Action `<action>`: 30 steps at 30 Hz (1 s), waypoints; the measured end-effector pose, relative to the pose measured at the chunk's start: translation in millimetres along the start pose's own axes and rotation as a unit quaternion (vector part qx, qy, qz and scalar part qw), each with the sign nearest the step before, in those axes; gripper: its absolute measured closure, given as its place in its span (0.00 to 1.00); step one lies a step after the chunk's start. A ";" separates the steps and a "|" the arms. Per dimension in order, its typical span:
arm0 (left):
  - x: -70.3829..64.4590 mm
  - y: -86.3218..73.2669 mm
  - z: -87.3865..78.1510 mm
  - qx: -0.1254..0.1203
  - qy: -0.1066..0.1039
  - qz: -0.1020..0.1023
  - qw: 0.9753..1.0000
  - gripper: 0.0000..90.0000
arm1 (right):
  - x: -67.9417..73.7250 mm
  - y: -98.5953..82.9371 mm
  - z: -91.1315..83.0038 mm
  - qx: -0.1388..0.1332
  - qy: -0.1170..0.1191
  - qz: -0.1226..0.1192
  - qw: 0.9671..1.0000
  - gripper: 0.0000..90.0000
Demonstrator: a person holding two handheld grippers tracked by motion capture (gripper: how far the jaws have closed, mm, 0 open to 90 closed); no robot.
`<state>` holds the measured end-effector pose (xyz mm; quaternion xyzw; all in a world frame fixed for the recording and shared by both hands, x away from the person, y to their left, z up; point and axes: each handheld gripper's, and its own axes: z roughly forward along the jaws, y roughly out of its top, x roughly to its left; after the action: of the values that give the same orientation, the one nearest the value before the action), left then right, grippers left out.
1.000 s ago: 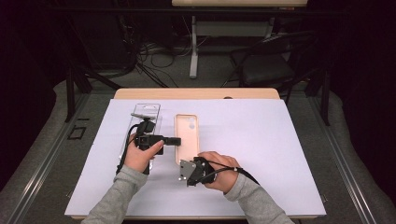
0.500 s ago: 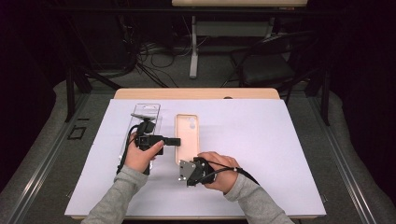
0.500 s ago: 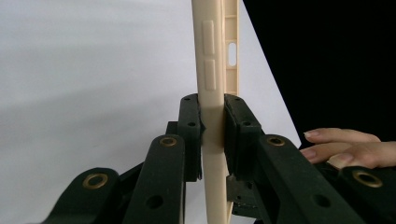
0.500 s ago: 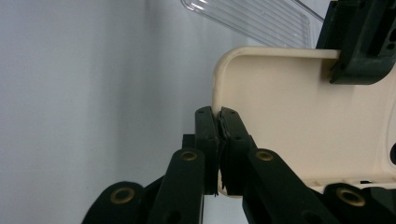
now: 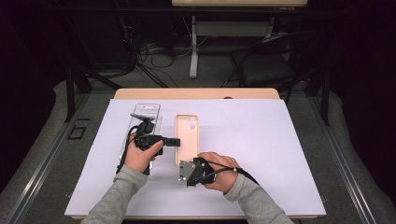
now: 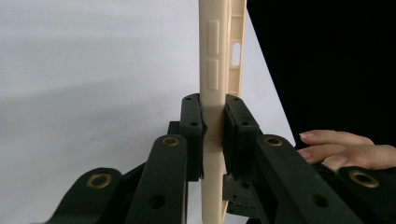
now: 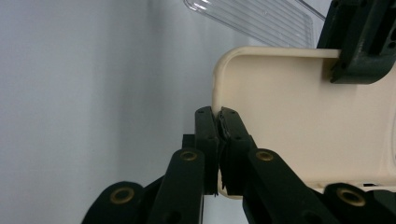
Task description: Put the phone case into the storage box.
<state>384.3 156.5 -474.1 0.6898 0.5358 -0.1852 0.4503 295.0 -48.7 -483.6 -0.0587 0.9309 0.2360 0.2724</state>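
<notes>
High view: the beige phone case (image 5: 187, 138) lies on the white desk (image 5: 280, 154), long axis running near to far. The left tongs (image 5: 173, 141) reach its left edge from the left; the right tongs (image 5: 185, 171) meet its near end. A clear plastic package (image 5: 145, 114) lies just left.

Left gripper view: the tongs are clamped on the case's side wall.

Right gripper view: the tongs seem pinched on the case's near rim, though the contact is hard to see. No writing is readable.
</notes>
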 end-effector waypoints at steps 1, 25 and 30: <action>0.3 0.2 -0.1 0.003 0.000 0.000 1.000 0.90 | 0.0 -0.1 0.1 0.000 0.001 0.000 1.000 0.97; 2.0 0.6 -1.8 0.002 -0.008 -0.007 1.000 0.90 | -2.7 -1.5 1.7 -0.010 0.009 0.024 1.000 0.95; 2.5 1.0 -3.7 -0.002 -0.007 -0.010 1.000 0.90 | -2.5 -1.8 2.1 -0.009 0.011 0.028 1.000 0.91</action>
<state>385.2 160.9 -473.6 0.6818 0.5399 -0.1937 0.4540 298.5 -49.4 -484.5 -0.0377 0.9329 0.2515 0.2549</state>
